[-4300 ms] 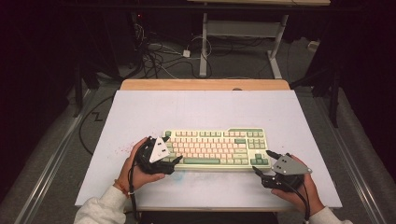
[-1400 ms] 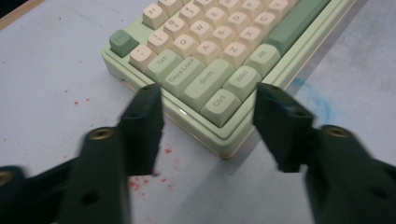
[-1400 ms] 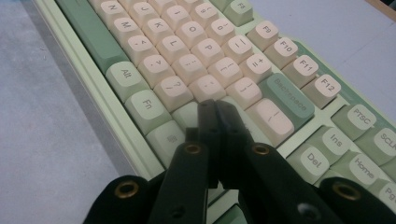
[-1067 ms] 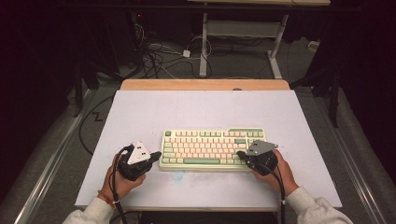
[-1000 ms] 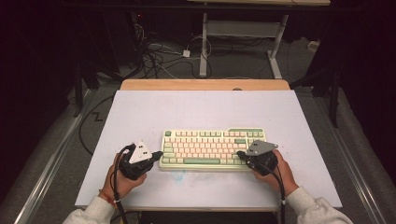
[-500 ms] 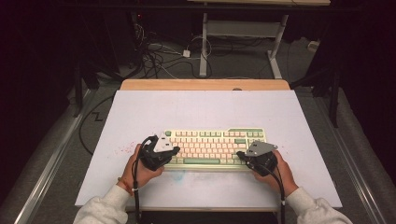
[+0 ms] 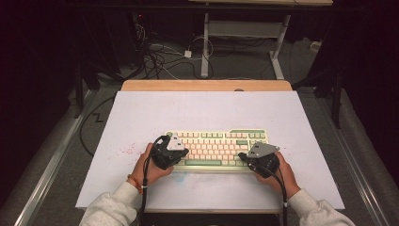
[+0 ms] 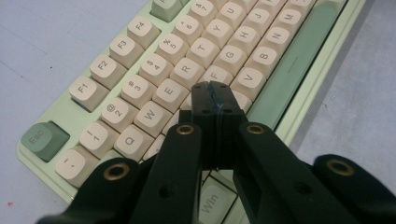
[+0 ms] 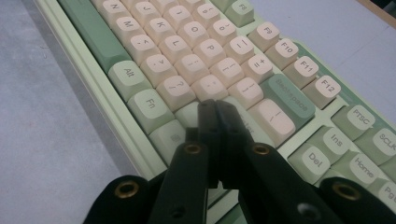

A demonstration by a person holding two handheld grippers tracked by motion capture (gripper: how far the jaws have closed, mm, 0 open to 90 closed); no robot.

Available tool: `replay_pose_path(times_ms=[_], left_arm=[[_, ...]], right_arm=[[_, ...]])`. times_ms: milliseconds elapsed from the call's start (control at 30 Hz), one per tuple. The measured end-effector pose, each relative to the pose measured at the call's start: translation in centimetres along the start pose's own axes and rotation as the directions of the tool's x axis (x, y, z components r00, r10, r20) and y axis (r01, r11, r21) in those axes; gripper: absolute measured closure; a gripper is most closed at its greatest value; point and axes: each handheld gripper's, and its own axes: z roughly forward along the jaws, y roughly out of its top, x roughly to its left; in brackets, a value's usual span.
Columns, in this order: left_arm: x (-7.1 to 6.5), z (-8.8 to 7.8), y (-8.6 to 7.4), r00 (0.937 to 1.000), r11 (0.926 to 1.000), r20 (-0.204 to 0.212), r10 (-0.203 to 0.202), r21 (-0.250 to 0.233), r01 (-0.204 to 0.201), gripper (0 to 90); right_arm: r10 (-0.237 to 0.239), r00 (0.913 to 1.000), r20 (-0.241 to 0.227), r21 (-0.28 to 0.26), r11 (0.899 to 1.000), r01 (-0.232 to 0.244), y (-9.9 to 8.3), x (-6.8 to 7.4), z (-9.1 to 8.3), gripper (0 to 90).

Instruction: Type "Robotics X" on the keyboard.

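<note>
The cream-and-green mechanical keyboard (image 7: 217, 149) lies at lower centre of the white table (image 7: 141, 113). The left gripper (image 7: 182, 154), jaws pressed together empty, hovers over its left keys; the right gripper (image 7: 242, 156), likewise closed, over its right keys.

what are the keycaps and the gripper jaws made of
Keycaps: likely matte plastic, cream and sage green, moulded rounded tops with printed legends, soft dull sheen.
Left gripper and right gripper: black jaws, probably hard plastic or printed polymer, smooth satin surface, with brass-coloured metal rings at the pivots.
</note>
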Motion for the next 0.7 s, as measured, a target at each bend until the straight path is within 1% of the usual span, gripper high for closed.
replay_pose_path(times_ms=[167,200,300,333,433,500,533,567,600,667,700], left_arm=[[-0.3,0.4,0.1,0.9999,0.9997,-0.003,0.017,0.016,-0.017,87.6],[-0.3,0.5,0.1,0.9999,0.9997,-0.001,0.015,0.019,-0.015,87.7],[-0.4,0.7,0.1,0.9994,0.9987,-0.016,0.031,0.041,-0.030,87.7],[-0.5,0.9,0.0,0.9990,0.9975,-0.017,0.041,0.059,-0.040,87.7],[-0.5,0.8,0.0,0.9988,0.9977,-0.022,0.043,0.054,-0.042,87.6],[-0.6,0.6,0.0,0.9987,0.9984,-0.024,0.045,0.034,-0.045,87.5],[-0.6,0.4,0.1,0.9984,0.9985,-0.031,0.048,0.028,-0.047,87.5],[-0.6,0.1,0.2,0.9979,0.9986,-0.041,0.050,0.017,-0.050,87.1],[-0.6,-0.1,0.2,0.9981,0.9990,-0.043,0.045,-0.001,-0.045,86.4],[-0.5,-0.7,0.4,0.9973,0.9987,-0.062,0.039,-0.031,-0.041,84.8],[-0.4,-0.9,0.4,0.9979,0.9984,-0.056,0.032,-0.044,-0.035,84.8]], right_arm=[[-0.001,1.0000,0.001,0.001,1.000,0.001,0.0,0.0,0.0,90.0],[-0.003,1.0000,0.000,0.001,1.000,0.003,0.0,0.0,0.0,90.0],[0.000,1.0000,-0.001,0.000,1.000,0.000,0.0,0.0,0.0,90.0],[0.000,1.0000,0.000,0.000,1.000,0.000,0.0,0.0,0.0,90.0],[0.001,1.0000,-0.002,-0.001,1.000,-0.001,0.0,0.0,0.0,90.0],[0.000,1.0000,-0.002,0.000,1.000,0.000,0.0,0.0,-0.1,90.0],[0.010,0.9999,-0.010,0.001,1.000,-0.010,0.1,0.0,-0.2,90.0],[0.005,0.9999,-0.013,-0.003,1.000,-0.005,0.1,0.0,-0.3,90.0],[-0.008,0.9999,-0.007,-0.010,1.000,0.008,0.2,0.1,-0.4,90.0],[0.001,1.0000,-0.005,-0.039,0.999,-0.002,0.6,0.0,-1.0,90.0],[0.005,1.0000,-0.005,-0.048,0.999,-0.005,0.7,0.0,-1.2,90.0]])
